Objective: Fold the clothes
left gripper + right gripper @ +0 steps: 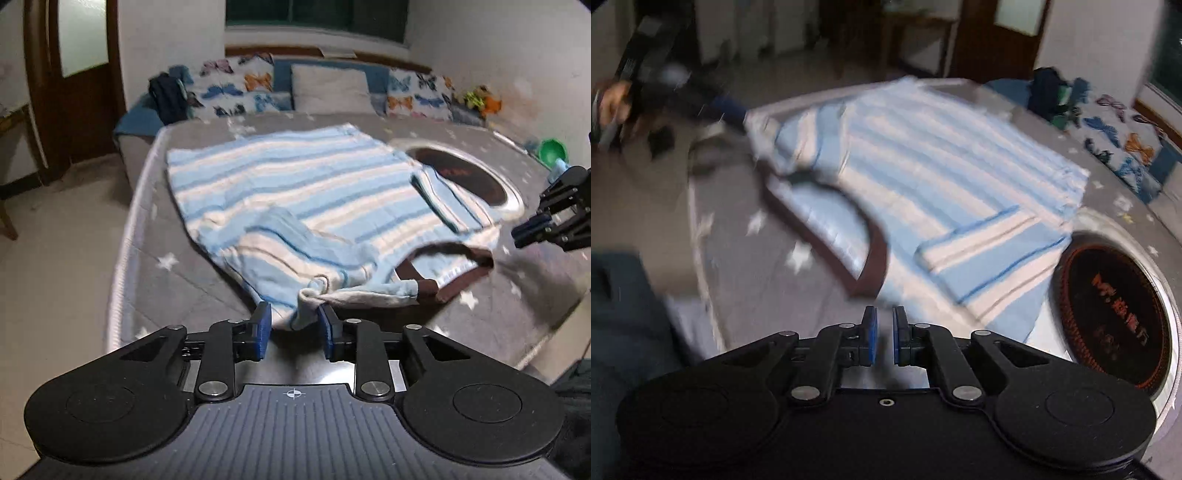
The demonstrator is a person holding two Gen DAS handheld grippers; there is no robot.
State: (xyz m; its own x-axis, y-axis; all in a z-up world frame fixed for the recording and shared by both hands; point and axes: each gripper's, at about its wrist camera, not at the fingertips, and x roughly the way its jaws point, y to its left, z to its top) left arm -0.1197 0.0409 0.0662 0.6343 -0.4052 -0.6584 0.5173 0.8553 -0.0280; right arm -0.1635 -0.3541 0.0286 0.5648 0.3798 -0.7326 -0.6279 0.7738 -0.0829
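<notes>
A light blue and white striped T-shirt [295, 192] with a brown collar [454, 280] lies spread on the grey star-patterned bed; it also shows in the right wrist view [923, 177]. My left gripper [293, 314] has its jaws apart around a bunched shoulder corner of the shirt; the cloth sits between the blue pads. My right gripper [884, 325] has its jaws nearly together with nothing between them, hovering just off the collar side of the shirt. It also shows in the left wrist view [532, 230] at the right edge.
A round silver tray with a dark centre [1115, 302] lies on the bed beside the shirt, partly under a sleeve. Butterfly-print pillows [240, 88] and a grey pillow [328, 88] line the head of the bed. The bed's left edge [122, 258] drops to the tiled floor.
</notes>
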